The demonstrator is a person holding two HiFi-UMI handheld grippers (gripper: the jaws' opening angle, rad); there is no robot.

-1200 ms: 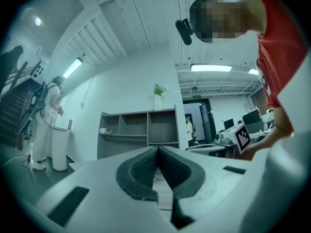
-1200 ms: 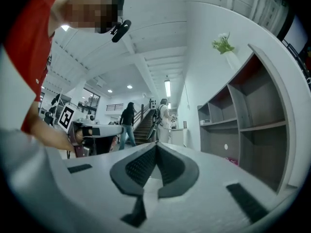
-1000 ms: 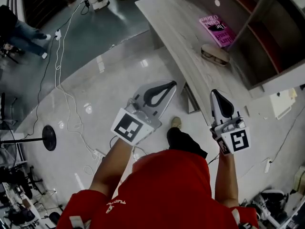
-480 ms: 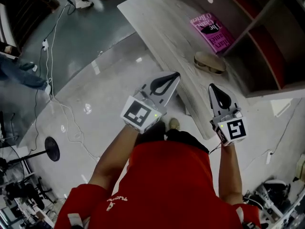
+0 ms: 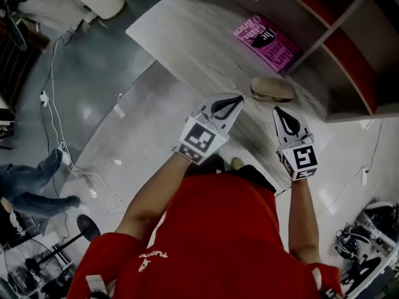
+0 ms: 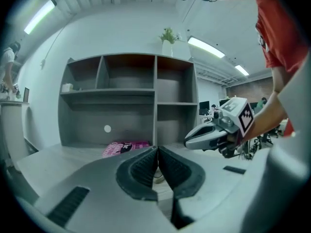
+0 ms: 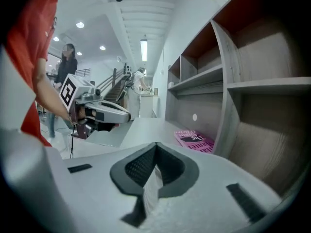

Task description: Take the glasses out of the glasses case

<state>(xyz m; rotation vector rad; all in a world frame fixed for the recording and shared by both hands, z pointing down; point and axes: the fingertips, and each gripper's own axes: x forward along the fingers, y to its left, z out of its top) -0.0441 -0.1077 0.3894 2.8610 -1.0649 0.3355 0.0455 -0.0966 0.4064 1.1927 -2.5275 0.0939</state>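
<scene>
Tan glasses case point(image 5: 272, 89) near pink book point(image 5: 267, 38)

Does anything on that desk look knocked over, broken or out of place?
Nothing stands out. The glasses case lies flat on the desk, and the pink book lies flat near it. Nothing looks spilled or broken.

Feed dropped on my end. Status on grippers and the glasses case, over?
Left gripper and right gripper both shut, empty. Glasses case on desk just ahead, untouched, looks closed. Nothing in the way; pink book farther back.
</scene>
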